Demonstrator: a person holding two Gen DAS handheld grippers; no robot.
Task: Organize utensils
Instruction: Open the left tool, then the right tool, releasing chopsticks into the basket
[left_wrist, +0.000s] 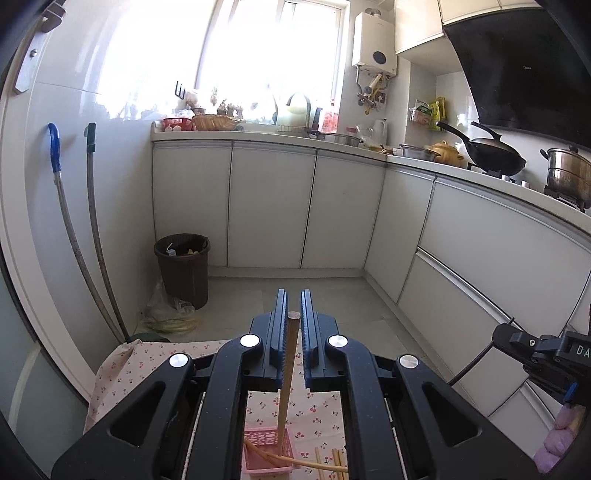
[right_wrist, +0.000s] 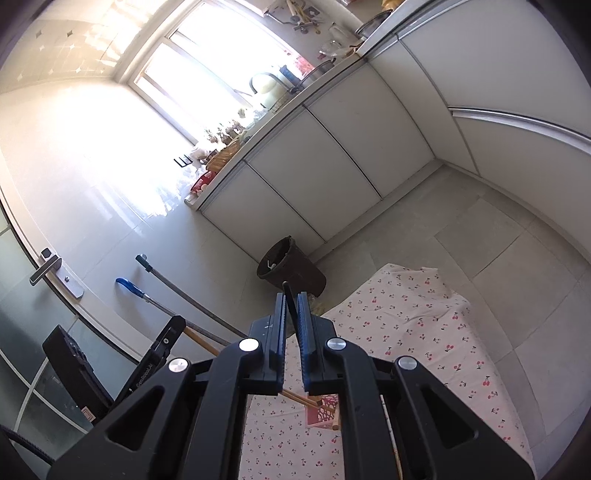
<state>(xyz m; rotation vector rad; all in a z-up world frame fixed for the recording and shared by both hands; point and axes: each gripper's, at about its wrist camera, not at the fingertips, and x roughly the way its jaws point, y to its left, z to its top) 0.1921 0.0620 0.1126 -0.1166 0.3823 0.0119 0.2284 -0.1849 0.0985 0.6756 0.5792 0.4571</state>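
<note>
Chopstick (left_wrist: 287, 384) stands in the pink basket (left_wrist: 266, 456), pinched by the left hand-held gripper (left_wrist: 294, 314). The right hand-held gripper (right_wrist: 291, 308) pinches a dark stick (right_wrist: 290, 300).

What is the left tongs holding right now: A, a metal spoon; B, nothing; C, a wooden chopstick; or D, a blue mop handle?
C: the left tongs is shut on a wooden chopstick whose lower end reaches down into the pink basket.
</note>
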